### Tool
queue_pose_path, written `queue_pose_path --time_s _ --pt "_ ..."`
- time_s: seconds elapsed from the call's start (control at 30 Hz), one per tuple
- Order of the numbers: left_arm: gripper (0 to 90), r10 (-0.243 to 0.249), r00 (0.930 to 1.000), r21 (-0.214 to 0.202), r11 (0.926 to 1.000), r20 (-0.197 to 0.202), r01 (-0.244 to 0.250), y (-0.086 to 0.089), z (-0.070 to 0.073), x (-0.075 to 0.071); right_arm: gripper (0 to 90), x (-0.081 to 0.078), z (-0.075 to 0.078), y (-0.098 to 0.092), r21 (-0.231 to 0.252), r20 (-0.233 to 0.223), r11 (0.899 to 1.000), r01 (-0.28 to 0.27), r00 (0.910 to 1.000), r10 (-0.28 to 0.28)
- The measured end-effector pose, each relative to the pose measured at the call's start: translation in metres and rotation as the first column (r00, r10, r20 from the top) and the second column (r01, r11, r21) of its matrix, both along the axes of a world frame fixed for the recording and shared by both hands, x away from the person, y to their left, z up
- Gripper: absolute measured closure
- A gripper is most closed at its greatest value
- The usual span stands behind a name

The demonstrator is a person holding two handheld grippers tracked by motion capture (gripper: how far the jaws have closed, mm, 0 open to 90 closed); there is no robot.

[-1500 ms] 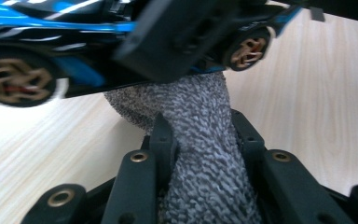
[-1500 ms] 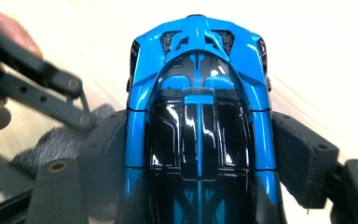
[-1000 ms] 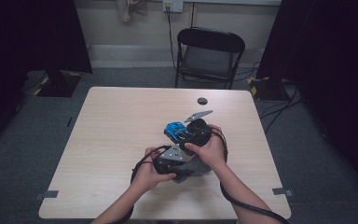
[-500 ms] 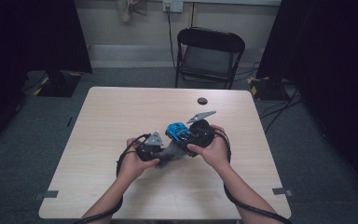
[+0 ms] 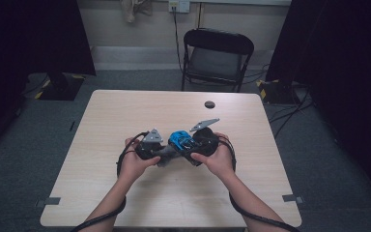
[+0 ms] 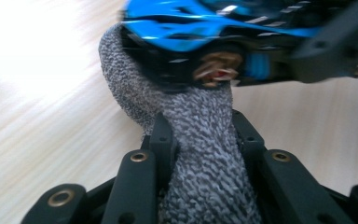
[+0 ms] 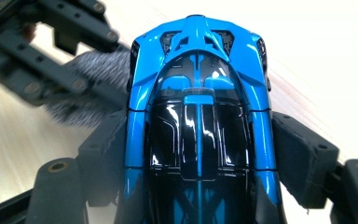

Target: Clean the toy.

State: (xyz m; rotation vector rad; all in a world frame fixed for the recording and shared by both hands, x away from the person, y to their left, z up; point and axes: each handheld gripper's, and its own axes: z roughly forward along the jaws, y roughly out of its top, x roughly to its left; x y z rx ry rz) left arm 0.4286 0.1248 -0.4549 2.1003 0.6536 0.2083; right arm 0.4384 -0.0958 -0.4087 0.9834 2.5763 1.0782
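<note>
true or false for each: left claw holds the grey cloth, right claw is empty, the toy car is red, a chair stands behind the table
1. The left claw is shut on the grey cloth. True.
2. The right claw is empty. False: it grips the toy car by its sides.
3. The toy car is red. False: it is blue and black.
4. A black folding chair stands behind the table. True.
5. The cloth touches the car. True.
</note>
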Motion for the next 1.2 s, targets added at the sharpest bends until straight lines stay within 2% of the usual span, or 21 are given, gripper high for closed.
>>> queue_pose_path --time_s 0.27,0.43,0.67,0.73,0.83,0.9,1.03,1.1,1.13,1.2 --pt "68.0 -0.067 0.9978 -0.009 0.9977 0.003 0.067 -0.017 -0.004 -0.014 26.3 0.004 -0.002 0.0 0.002 -0.013 1.0 0.019 0.9997 -0.019" --pt "68.0 -0.114 0.9934 -0.007 0.9934 0.011 0.114 -0.028 -0.005 -0.023 26.3 0.007 -0.002 0.0 0.0 -0.013 1.0 0.026 0.9996 -0.026" --pt "67.9 -0.18 0.9837 0.004 0.9837 0.007 0.18 -0.044 -0.009 -0.033 26.3 0.011 -0.004 0.0 0.005 -0.02 0.999 0.042 0.9989 -0.042" --pt "67.9 -0.192 0.9813 -0.003 0.9813 -0.004 0.192 -0.047 -0.011 -0.035 26.3 0.012 -0.004 -0.001 0.002 -0.019 0.999 0.051 0.9985 -0.051" --pt "67.9 -0.215 0.9765 0.007 0.9765 -0.012 0.215 -0.049 -0.014 -0.038 26.3 0.013 -0.005 -0.004 0.012 -0.019 0.998 0.059 0.9981 -0.059" --pt "67.9 -0.209 0.9776 0.019 0.9777 -0.026 0.209 -0.048 -0.017 -0.038 28.4 0.014 -0.004 -0.006 0.013 -0.017 0.998 0.063 0.9979 -0.063" --pt "67.9 -0.133 0.9905 0.026 0.9906 -0.034 0.134 -0.035 -0.02 -0.027 28.5 0.011 -0.004 -0.01 0.011 -0.023 0.999 0.052 0.9984 -0.051" --pt "67.8 -0.108 0.993 0.052 0.9925 -0.047 0.111 -0.031 -0.021 -0.022 28.6 0.009 -0.01 -0.009 0.0 -0.031 0.999 0.043 0.9986 -0.043" --pt "67.8 -0.098 0.9936 0.053 0.9935 -0.056 0.101 -0.03 -0.021 -0.021 28.6 0.01 -0.013 -0.008 -0.015 -0.053 0.999 0.031 0.9981 -0.031" --pt "67.7 -0.089 0.9943 0.071 0.9932 -0.059 0.093 -0.027 -0.023 -0.02 28.6 0.01 -0.018 -0.01 -0.016 -0.035 0.999 0.048 0.9982 -0.049"
